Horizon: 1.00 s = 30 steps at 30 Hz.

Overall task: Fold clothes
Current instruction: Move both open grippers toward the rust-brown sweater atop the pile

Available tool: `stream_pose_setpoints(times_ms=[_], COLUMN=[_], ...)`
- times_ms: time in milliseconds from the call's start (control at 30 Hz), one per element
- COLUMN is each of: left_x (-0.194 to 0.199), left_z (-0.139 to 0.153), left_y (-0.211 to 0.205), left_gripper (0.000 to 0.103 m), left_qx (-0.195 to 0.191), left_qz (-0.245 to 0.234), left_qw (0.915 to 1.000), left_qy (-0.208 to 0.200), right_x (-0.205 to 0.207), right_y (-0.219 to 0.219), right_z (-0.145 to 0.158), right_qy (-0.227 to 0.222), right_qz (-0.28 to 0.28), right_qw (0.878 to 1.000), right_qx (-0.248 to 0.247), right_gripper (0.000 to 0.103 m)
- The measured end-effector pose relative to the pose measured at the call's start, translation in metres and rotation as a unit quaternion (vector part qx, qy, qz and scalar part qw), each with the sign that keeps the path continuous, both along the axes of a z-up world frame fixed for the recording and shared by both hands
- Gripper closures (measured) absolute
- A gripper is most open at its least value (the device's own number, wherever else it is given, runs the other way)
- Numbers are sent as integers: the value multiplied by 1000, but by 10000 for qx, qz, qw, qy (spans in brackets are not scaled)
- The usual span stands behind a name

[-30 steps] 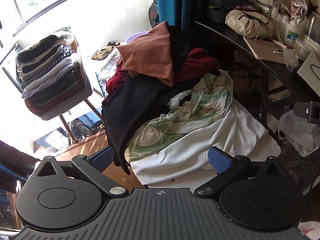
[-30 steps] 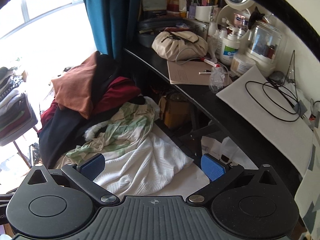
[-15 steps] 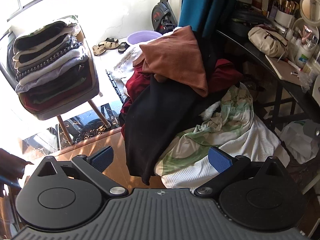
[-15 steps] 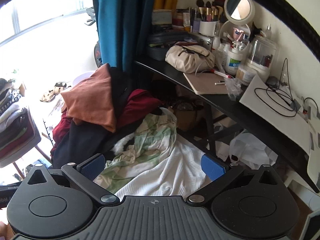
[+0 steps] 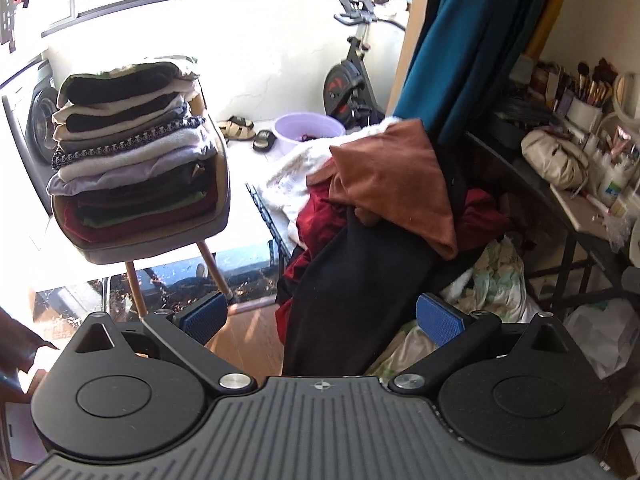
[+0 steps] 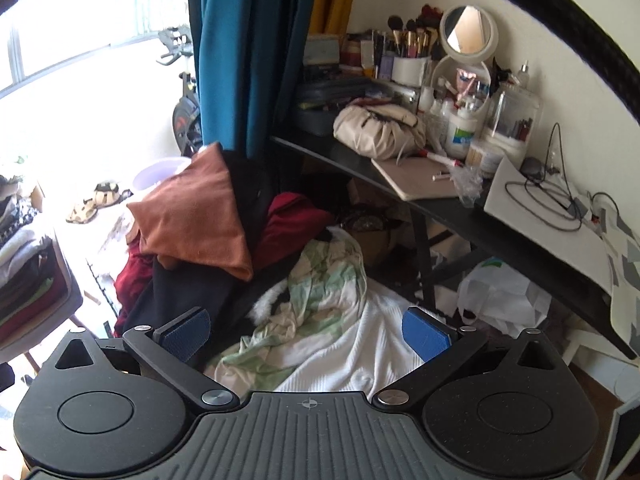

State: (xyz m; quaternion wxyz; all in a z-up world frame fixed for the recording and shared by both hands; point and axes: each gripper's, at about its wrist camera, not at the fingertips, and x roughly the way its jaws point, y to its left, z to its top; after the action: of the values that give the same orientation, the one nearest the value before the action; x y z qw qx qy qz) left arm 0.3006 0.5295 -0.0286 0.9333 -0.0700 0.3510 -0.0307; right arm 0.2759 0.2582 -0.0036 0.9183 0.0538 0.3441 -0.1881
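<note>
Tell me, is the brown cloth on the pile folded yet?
Not neatly. The brown cloth lies draped and slumped over the black garment on the heap, unlike the flat folded stack on the chair.

Both wrist views look forward and down from above; shared: clothes heap (image 5: pixel 372 216) (image 6: pixel 224 236), desk (image 6: pixel 460 208).

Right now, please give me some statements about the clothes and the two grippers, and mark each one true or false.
1. Both the left gripper and the right gripper are open and hold nothing. True.
2. The brown garment lies under the black garment. False: it lies on top of the pile.
3. Folded clothes are stacked on the chair. True.
4. The stack holds a single item. False: it has many layers.
</note>
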Motion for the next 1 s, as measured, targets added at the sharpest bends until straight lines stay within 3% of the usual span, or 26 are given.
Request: stream_pose_setpoints(times_ms=[100,133,300,400,467,567,633,700,867,1000], left_x=[-1,2,19,29,40,55,68,81,111,130], left_z=[8,9,4,-3,-8,-4,5,11,20,16], left_y=[24,28,28,18,9,-4,-9,-14,-25,-32], left_gripper=[0,0,0,0,0,0,0,0,0,0], left_qx=[-307,-270,168,318,601,902,701,426,-154,-219], left_qz=[130,136,41,-190,-280,-137,-105,-94,-135,-212], left_qw=[9968,9966,9986,9993,9977,9958,9975,9990,9996,9992], left_qy=[-722,-770,-491,-94,143,93,22,-26,-200,-267], right_x=[2,4,20,33,40,45,52,59,82,101], right_y=[4,6,12,18,9,-16,-34,-48,-60,-66], right_z=[8,9,-1,-14,-19,-30,-39,-46,-56,-62], right_qy=[-230,-238,-187,-66,-169,-529,-593,-575,-449,-335], right_qz=[12,13,498,901,852,575,483,415,259,144], right_qw=[9996,9994,9980,9954,9959,9868,9757,9698,9739,9784], right_qx=[-180,-237,-340,-332,249,1419,2054,2335,2211,2036], right_gripper=[1,1,1,1,1,1,1,1,1,1])
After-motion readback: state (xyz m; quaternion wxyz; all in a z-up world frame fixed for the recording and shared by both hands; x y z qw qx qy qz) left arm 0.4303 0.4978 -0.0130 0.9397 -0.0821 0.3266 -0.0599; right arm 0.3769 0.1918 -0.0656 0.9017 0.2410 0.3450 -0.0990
